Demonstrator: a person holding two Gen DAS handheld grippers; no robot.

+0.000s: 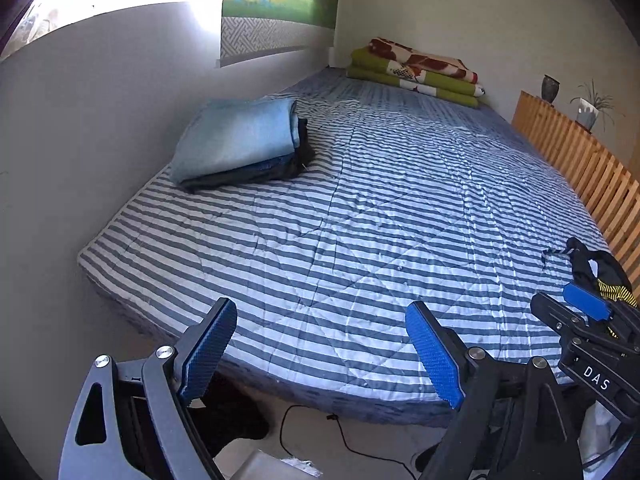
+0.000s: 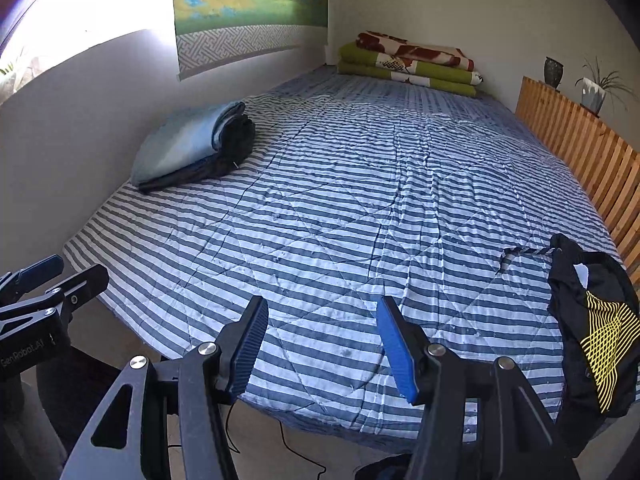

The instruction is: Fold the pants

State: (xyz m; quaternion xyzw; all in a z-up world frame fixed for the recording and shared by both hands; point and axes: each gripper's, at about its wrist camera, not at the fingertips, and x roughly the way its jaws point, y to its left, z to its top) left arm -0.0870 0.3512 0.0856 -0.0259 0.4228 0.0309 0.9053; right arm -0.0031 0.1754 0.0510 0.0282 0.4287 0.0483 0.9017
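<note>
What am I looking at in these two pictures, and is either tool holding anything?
There is no robot: a person holds a two-fingered tool in each hand, each carrying a wide-angle camera that looks out along its fingers. One picture comes from the left gripper, the other from the right gripper; each also catches the other tool at its edge. Both point down at a bed with a striped quilt. On it lie a stack of folded pants by the wall, folded blankets at the far end, and a crumpled black garment with yellow print at the near right edge, probably next to be folded. Both sets of jaws stand open, with nothing between them.
</note>
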